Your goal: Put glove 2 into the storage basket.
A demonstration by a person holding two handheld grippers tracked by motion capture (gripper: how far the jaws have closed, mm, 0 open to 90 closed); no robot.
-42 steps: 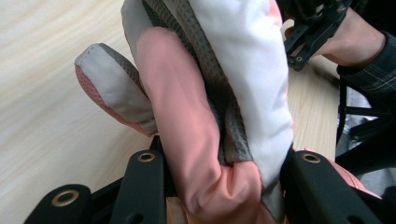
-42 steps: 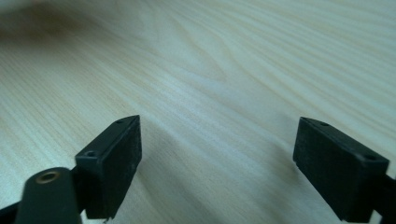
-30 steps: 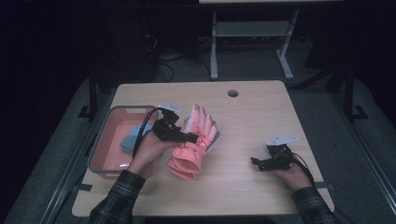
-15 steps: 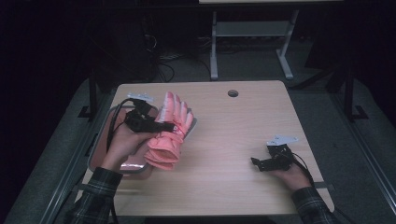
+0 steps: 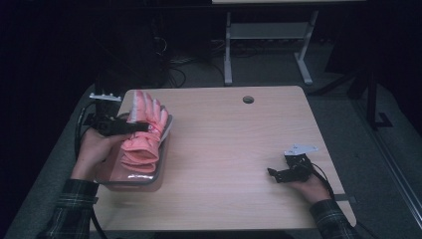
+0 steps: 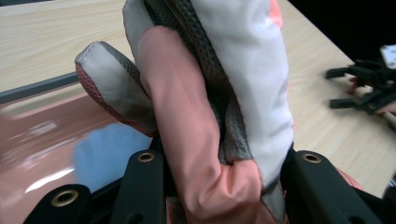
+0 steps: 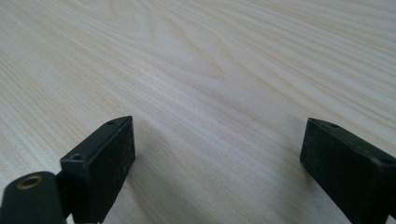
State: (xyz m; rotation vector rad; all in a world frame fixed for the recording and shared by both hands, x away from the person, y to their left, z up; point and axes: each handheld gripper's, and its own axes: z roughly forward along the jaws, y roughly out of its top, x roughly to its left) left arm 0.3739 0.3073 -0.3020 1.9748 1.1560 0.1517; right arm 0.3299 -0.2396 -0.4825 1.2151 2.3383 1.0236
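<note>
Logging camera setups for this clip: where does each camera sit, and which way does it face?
High view: above the person's side, looking forward and down on the table; both forearms, left gripper clamping the glove over the tray, right gripper.
Left gripper view: rides the left gripper, facing the glove, with the tray below.
Right gripper view: rides the right gripper, open, facing bare tabletop.
Shared: high and left gripper views both show glove, tray, right gripper.

glove (image 6: 205, 116): padded cloth, salmon-pink smooth fabric with pale grey panels and a rough, dotted dark grip weave;
tray (image 5: 149, 180): glossy pink plastic;
table (image 5: 239, 139): pale wood grain, smooth matt;
left gripper (image 6: 224, 186): matt black plastic, brass-coloured eyelets
</note>
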